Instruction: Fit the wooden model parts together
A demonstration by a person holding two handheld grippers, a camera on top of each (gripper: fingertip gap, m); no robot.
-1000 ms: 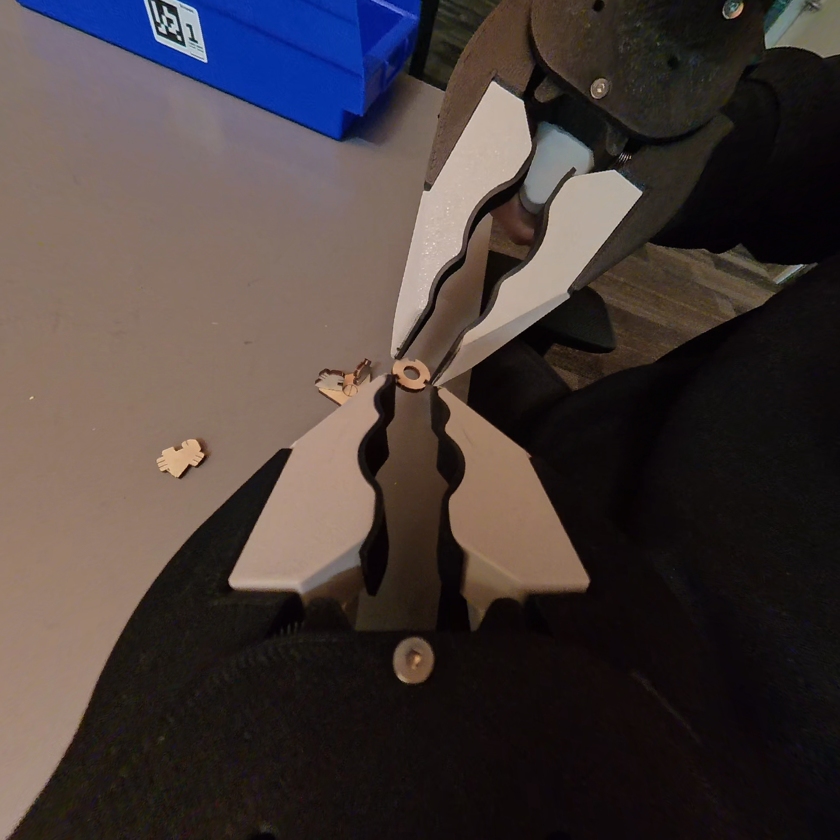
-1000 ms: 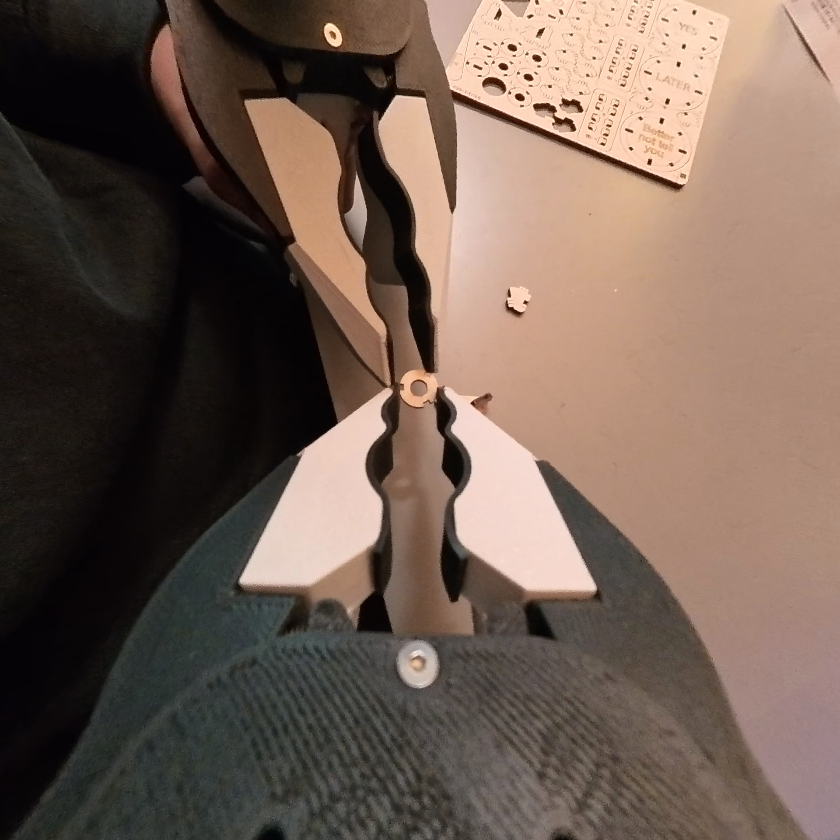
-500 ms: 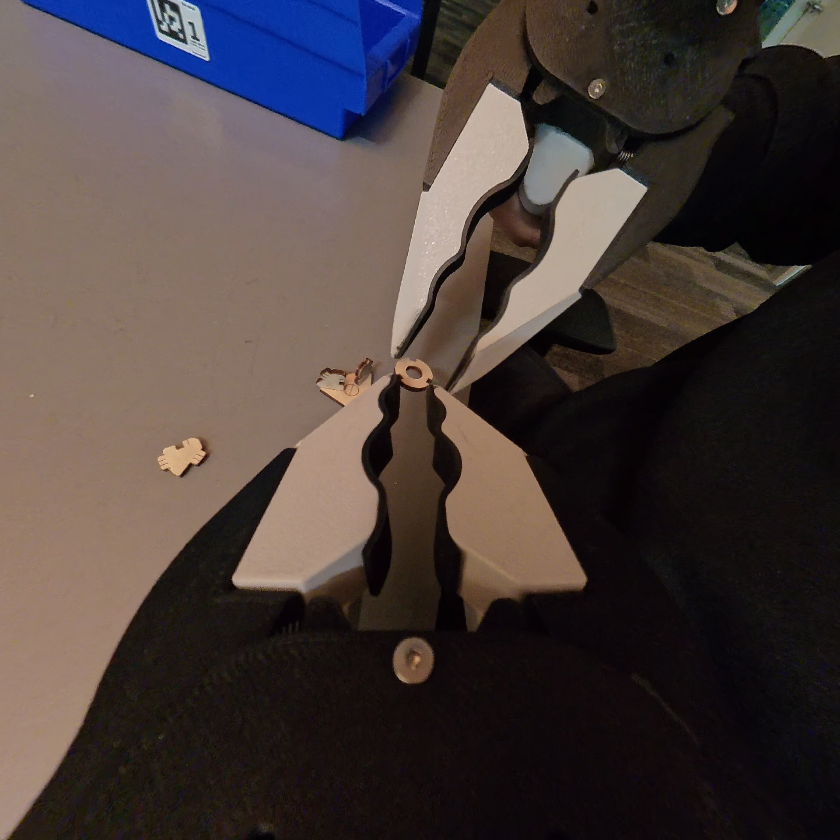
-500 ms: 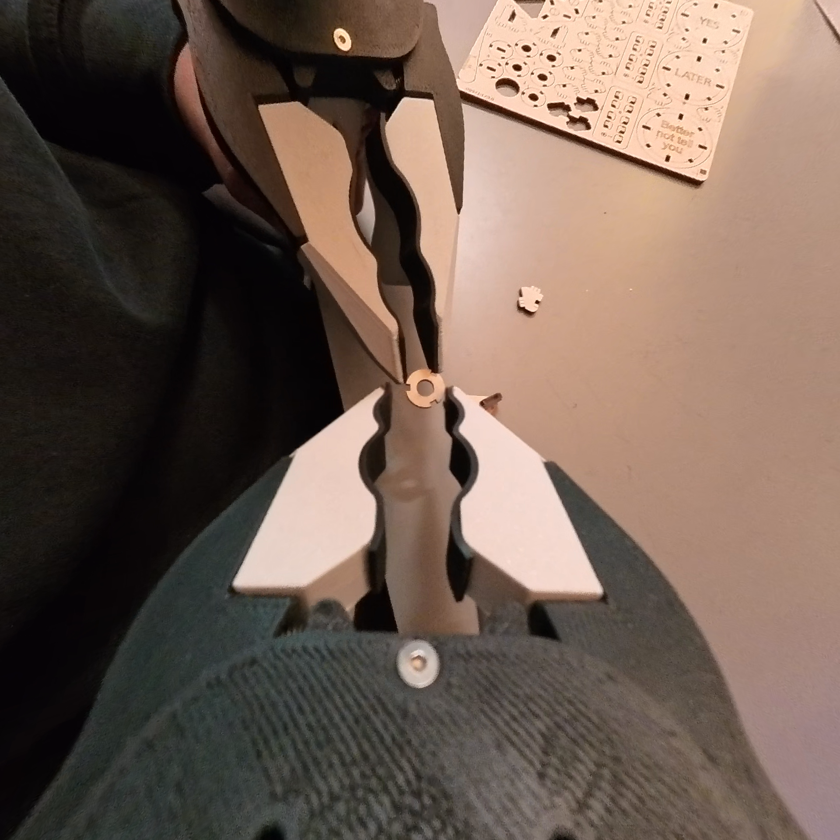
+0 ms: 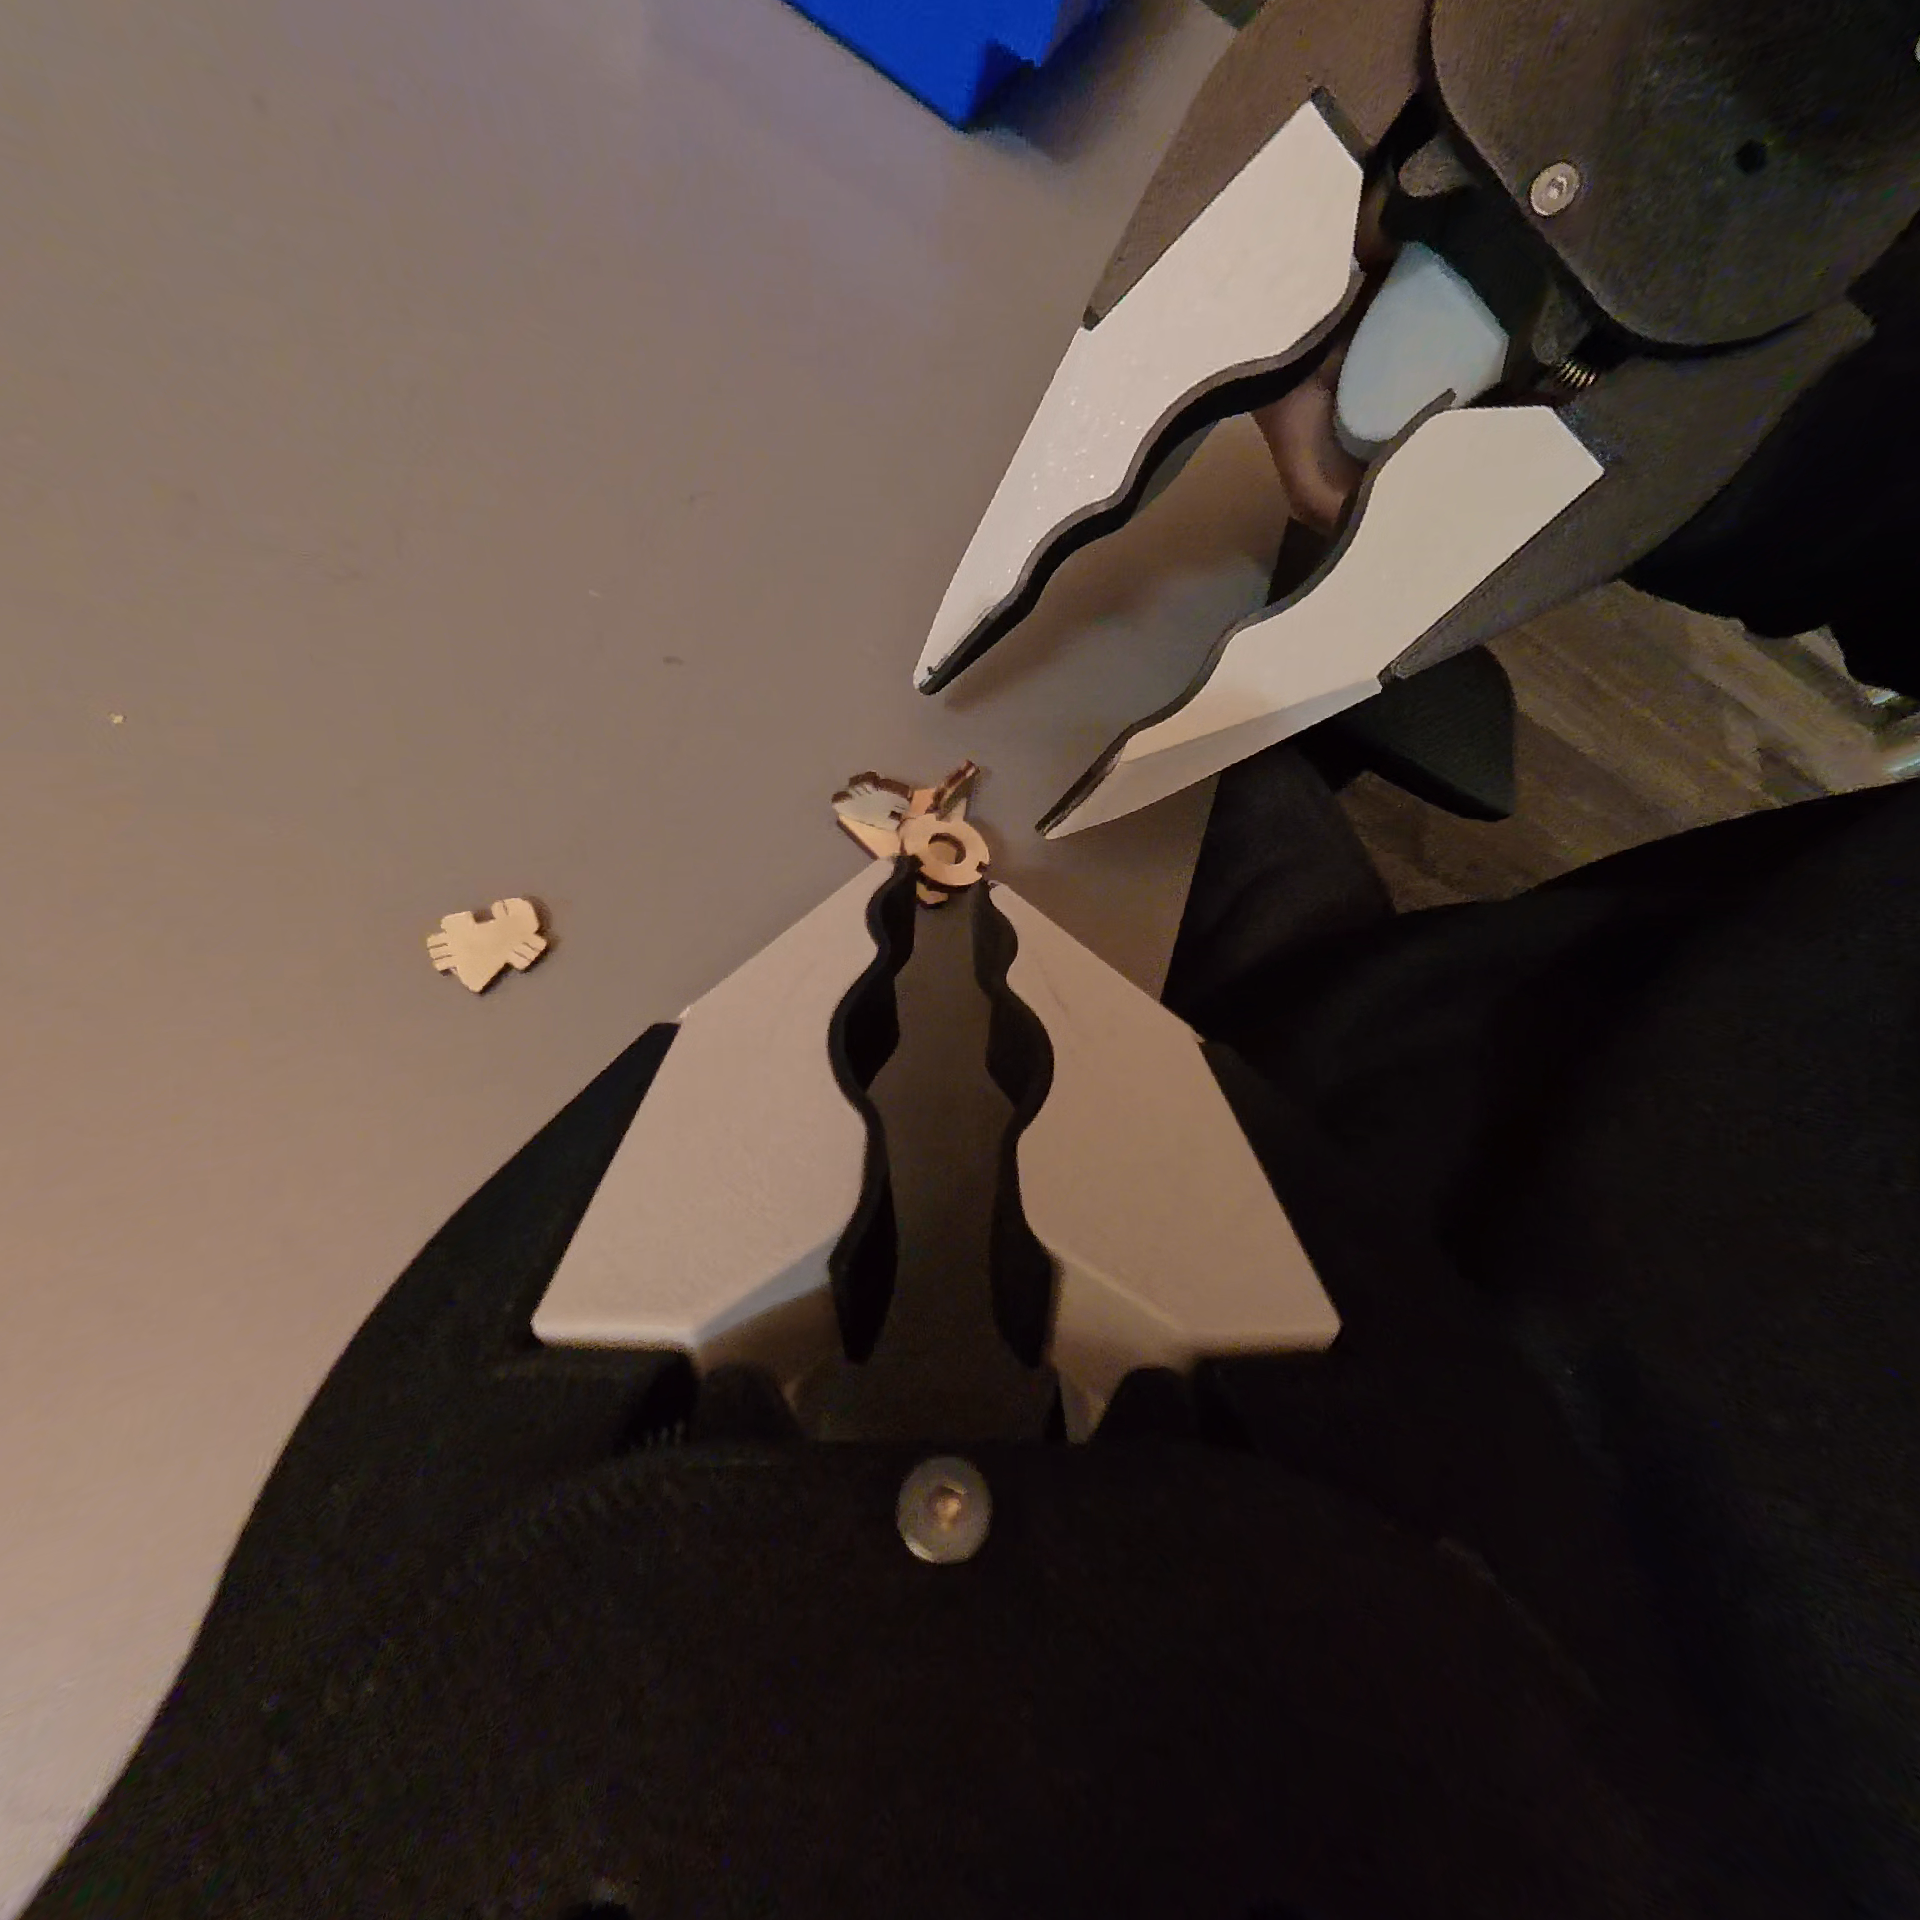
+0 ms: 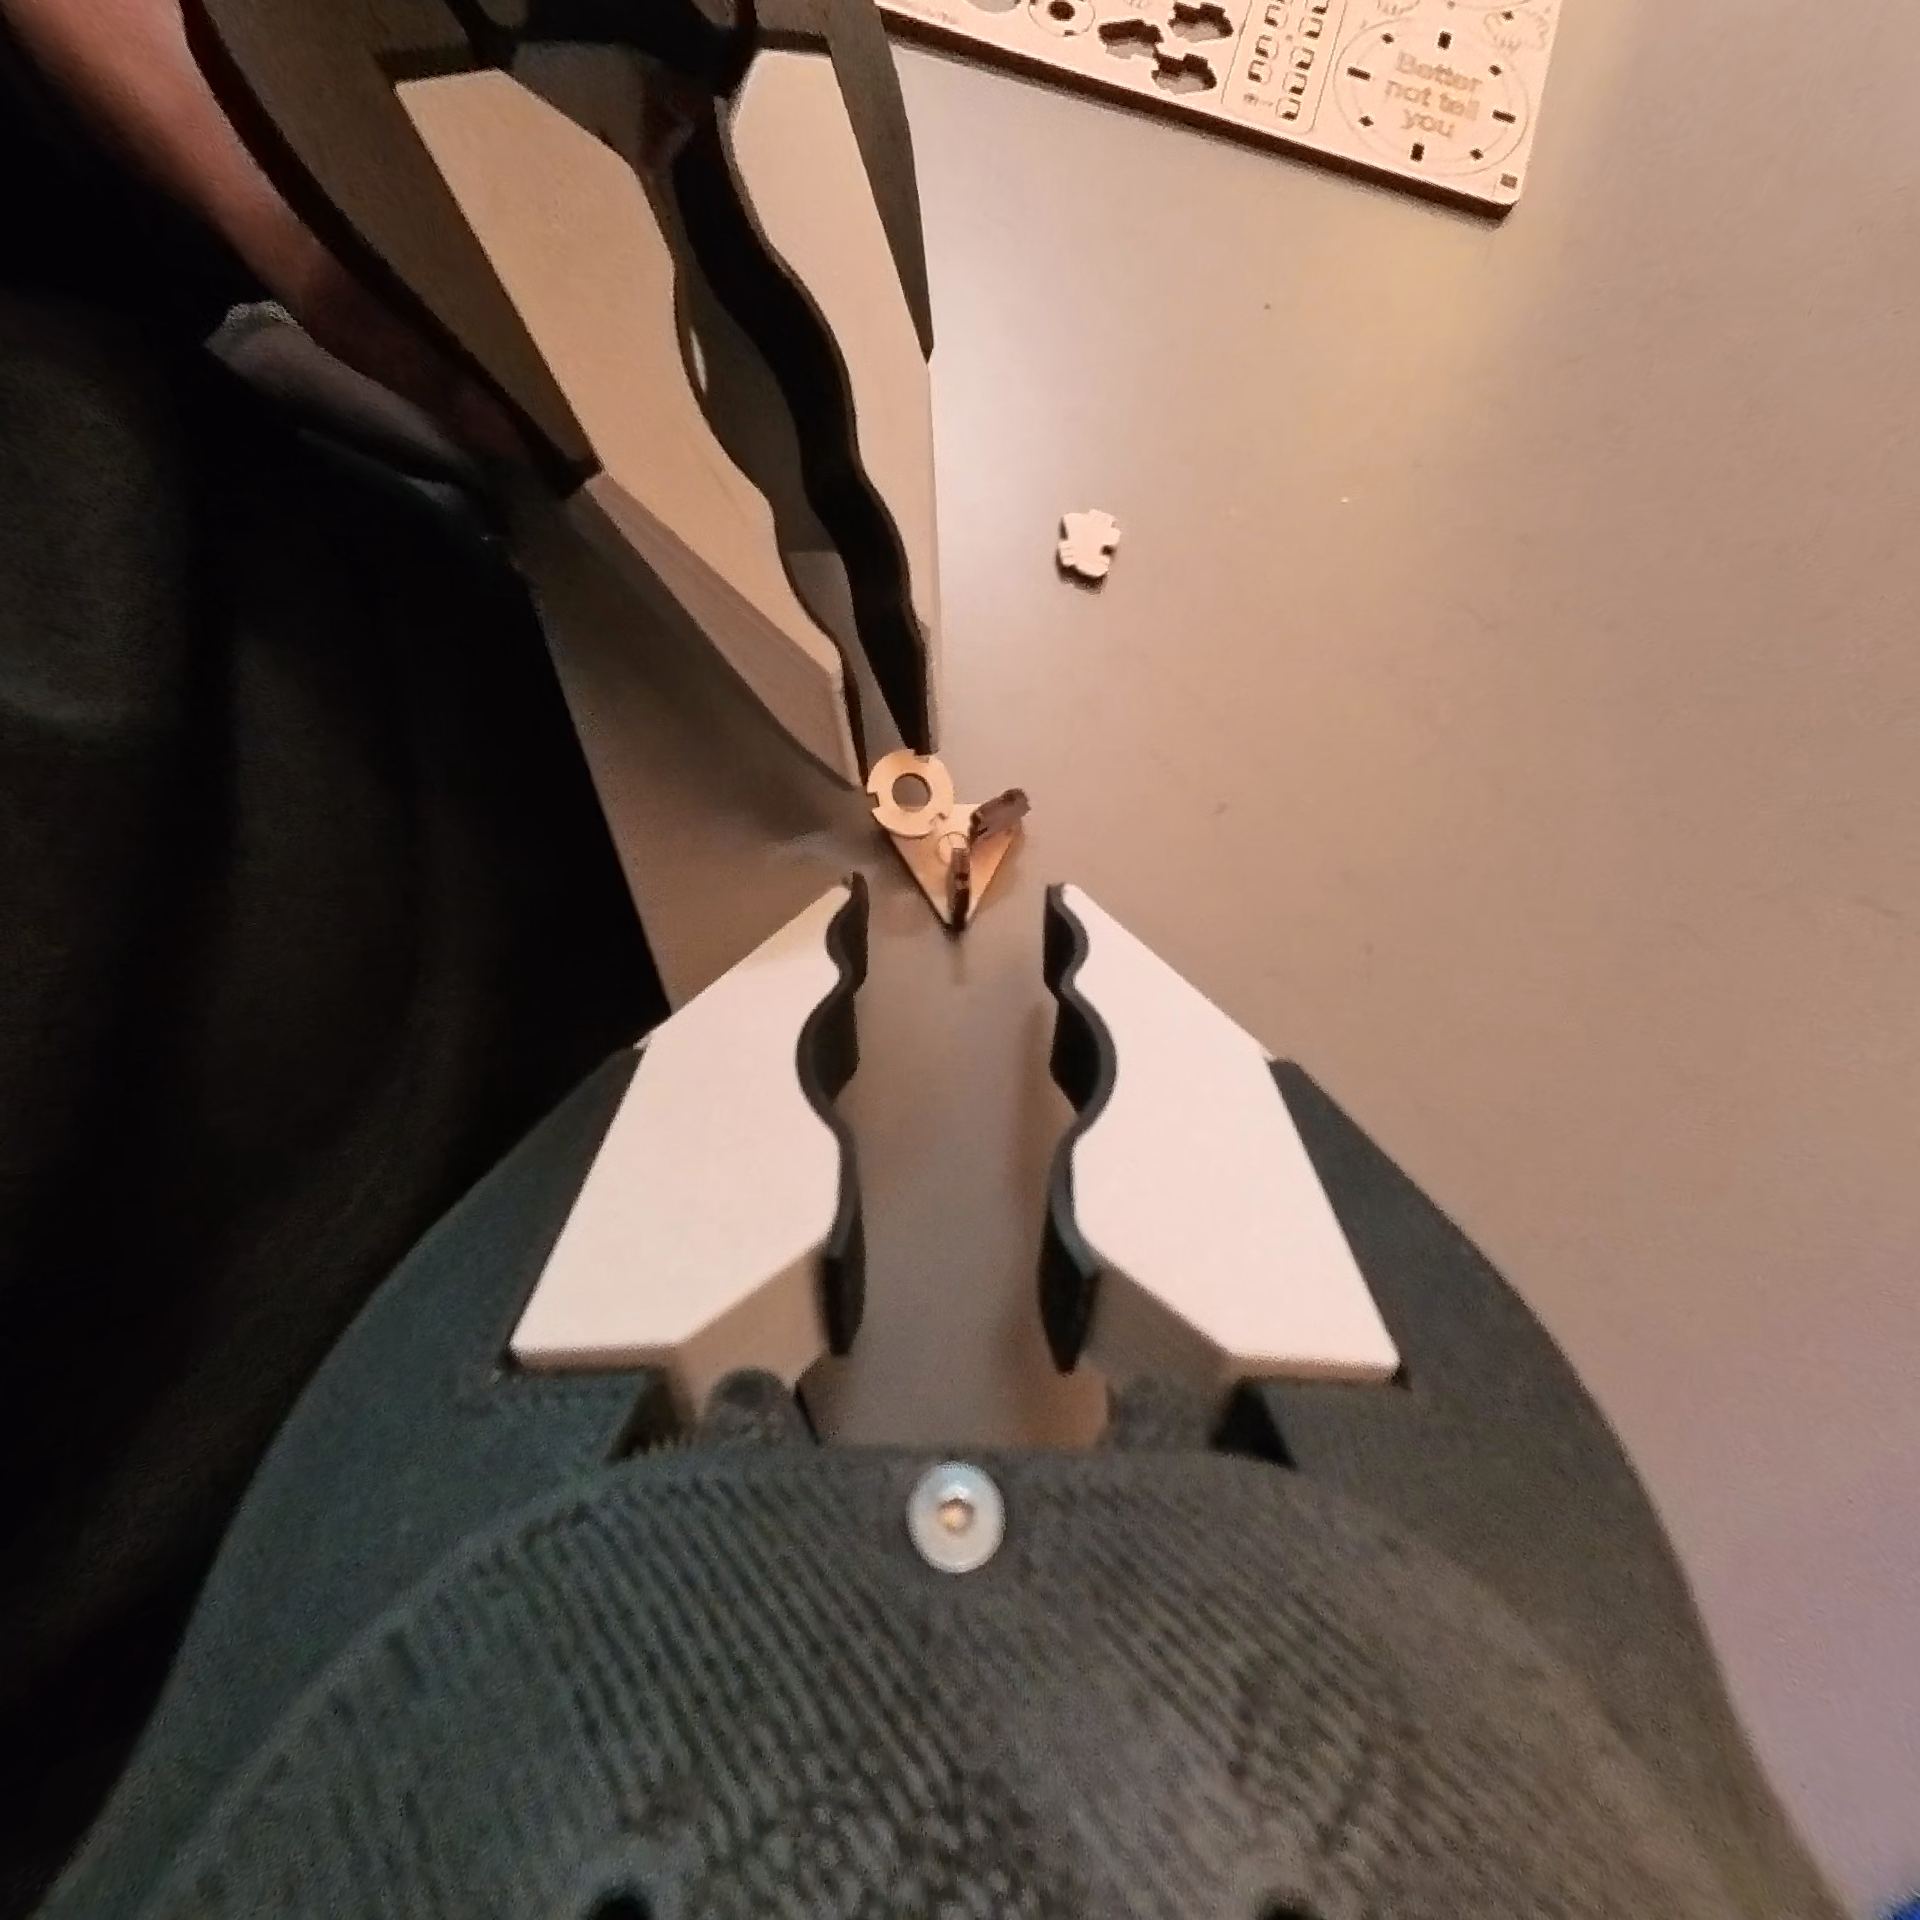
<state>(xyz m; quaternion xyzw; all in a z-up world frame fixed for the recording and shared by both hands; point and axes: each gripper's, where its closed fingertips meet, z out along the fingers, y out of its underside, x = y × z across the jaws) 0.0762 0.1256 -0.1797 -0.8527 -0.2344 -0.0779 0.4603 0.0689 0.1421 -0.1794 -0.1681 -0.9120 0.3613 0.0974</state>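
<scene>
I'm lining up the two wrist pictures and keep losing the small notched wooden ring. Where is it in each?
Left wrist view: the notched wooden ring sits at centre, pinched at the tips of the left gripper.
Right wrist view: the ring is just above centre, at the tips of the far gripper.
Shared landmark: the loose hand-shaped wooden piece on the grey table.

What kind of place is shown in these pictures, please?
Probably an office or hobby workbench: a plain grey table carries a laser-cut wooden sheet with pieces punched out, loose wooden pieces, and a blue plastic bin. Wood-look flooring shows beyond the edge.
</scene>
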